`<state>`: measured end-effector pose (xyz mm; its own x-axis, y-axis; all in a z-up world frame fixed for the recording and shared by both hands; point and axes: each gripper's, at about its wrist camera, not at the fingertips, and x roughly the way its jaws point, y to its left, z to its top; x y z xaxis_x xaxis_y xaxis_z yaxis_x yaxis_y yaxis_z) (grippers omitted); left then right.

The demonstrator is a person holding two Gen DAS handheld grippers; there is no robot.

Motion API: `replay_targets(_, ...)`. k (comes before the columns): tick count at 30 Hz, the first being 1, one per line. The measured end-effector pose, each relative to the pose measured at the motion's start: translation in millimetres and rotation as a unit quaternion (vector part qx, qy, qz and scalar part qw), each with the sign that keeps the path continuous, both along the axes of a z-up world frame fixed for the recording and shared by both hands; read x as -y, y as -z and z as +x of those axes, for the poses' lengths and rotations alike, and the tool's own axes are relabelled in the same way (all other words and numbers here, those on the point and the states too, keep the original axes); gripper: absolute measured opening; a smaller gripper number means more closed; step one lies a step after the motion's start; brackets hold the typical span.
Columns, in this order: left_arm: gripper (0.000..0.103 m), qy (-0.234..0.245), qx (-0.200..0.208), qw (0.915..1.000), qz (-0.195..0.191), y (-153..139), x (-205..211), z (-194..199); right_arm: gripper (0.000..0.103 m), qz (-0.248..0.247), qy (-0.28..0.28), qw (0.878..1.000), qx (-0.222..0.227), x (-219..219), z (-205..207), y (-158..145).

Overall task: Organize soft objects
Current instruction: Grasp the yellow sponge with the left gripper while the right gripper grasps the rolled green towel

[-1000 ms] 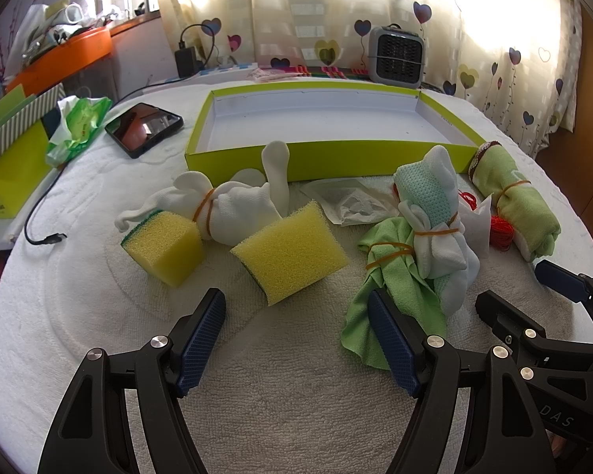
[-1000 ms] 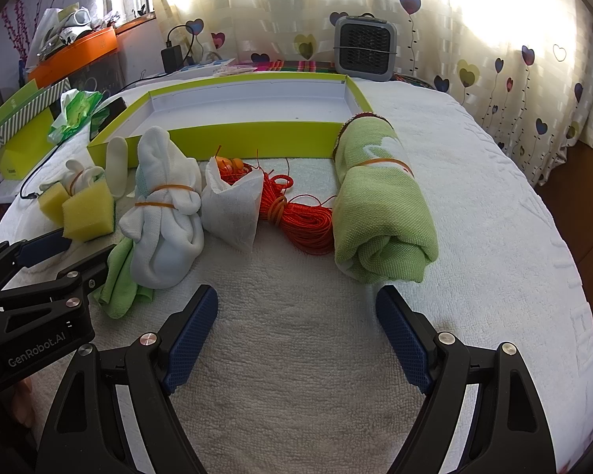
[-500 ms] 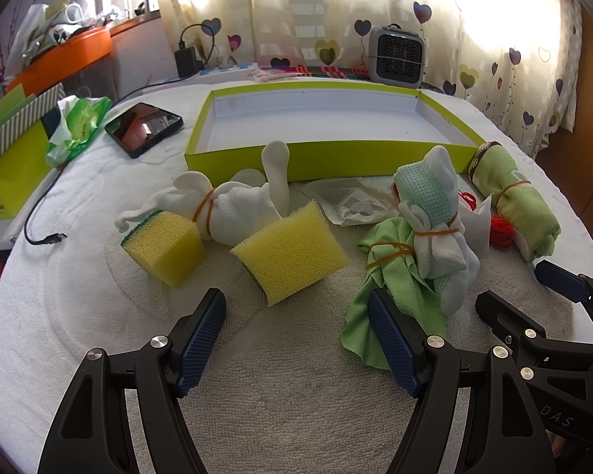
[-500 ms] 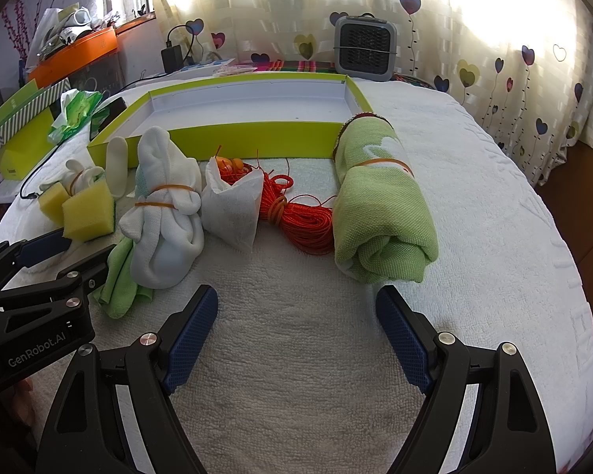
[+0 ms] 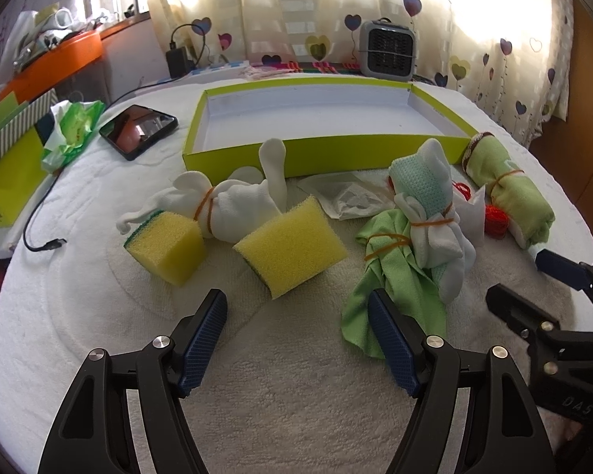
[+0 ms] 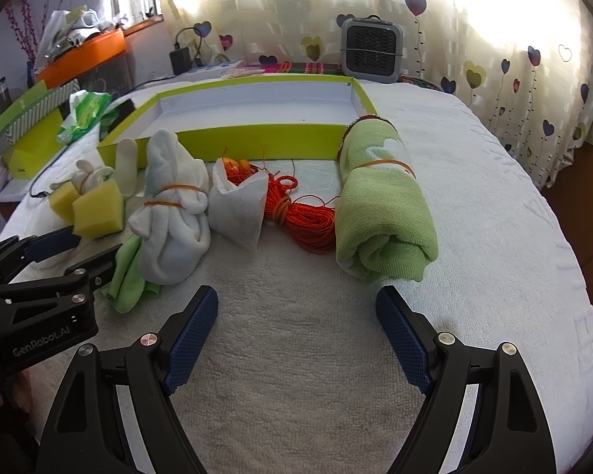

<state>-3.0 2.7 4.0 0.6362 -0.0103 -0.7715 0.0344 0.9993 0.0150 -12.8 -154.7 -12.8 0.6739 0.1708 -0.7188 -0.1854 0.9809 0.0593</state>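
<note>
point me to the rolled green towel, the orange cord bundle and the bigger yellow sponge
rolled green towel [image 6: 385, 213]: right wrist view, middle of the roll.
orange cord bundle [image 6: 310, 223]: right wrist view, coiled part.
bigger yellow sponge [image 5: 292, 247]: left wrist view, yellow front face.

White towelled table [image 5: 296, 414] bears 2 sponges [image 5: 292, 245], bundles [image 6: 383, 213], tray [image 5: 336, 154].

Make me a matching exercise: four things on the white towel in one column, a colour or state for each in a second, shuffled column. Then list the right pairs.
Things:
1. rolled towel
2. cord bundle
3. larger sponge
4. box

Descriptions:
A. empty, white inside
B. yellow
C. orange-red
D. green, held by a rubber band

Pairs: 1-D, 2-C, 3-B, 4-A
</note>
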Motion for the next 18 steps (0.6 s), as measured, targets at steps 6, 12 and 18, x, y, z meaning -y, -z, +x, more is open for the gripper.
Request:
replay_targets(6,0.071,-0.002,-0.003,0.9994,-0.036,-10.1,-23.4,-10.0,0.083,0.029,-0.018,0.998,0.051,16.5,-17.6,-22.7)
replay_targets(12,0.071,-0.028,0.040,0.9969,-0.061,-38.4,-56.1,-19.4,0.083,0.033,-0.002,0.996,0.084,33.7,-10.8,-43.0)
replay_targets(18,0.071,-0.055,0.020,0.9947,-0.084,-36.8,-83.8,-2.5,0.083,0.031,0.025,0.996,0.080,47.3,10.3,-51.3)
